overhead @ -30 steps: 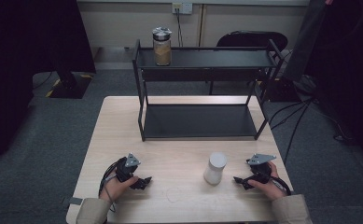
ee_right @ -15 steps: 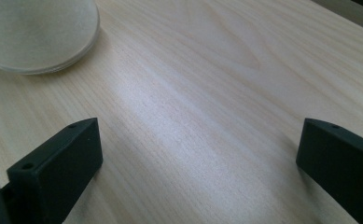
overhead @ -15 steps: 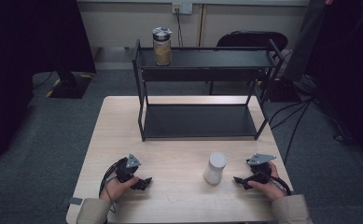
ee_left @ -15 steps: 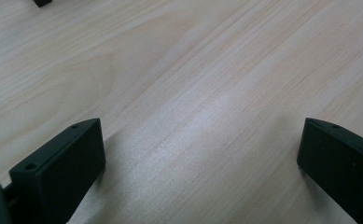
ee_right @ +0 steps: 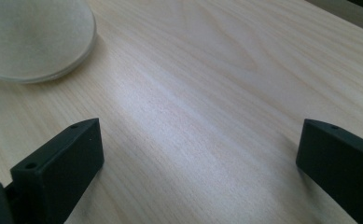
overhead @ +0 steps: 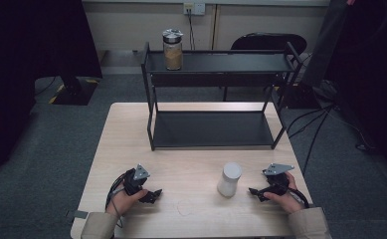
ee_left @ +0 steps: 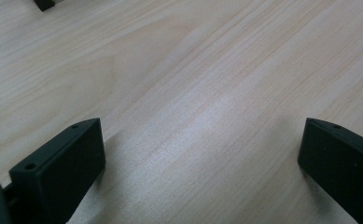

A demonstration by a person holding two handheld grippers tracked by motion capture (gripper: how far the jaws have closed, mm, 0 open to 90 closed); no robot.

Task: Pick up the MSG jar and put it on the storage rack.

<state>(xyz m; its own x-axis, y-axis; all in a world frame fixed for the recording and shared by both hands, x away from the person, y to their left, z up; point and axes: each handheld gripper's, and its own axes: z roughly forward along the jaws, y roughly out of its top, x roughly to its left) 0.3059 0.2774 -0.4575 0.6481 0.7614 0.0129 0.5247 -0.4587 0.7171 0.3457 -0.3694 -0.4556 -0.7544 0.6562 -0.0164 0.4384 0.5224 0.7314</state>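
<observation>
on the pale wood table [overhead: 191, 169], both tongs rest wide open, empty; grey carpet [overhead: 56, 134] surrounds.

This looks like a lab or office room set up for recording. A plain wooden surface [overhead: 131, 134] stands on grey carpet [overhead: 56, 144], cables [overhead: 320, 119] trail across the floor, a wall socket [overhead: 194, 8] sits behind, and an office chair [overhead: 263, 41] waits nearby.

The pale wooden bench [overhead: 131, 134] is carrying a black two-tier metal shelf rack [overhead: 216, 130] at its far half, whose top shelf is bearing a glass jar with a silver lid [overhead: 172, 49], and a white cylindrical container [overhead: 229, 179] standing upright nearer the front edge.
</observation>
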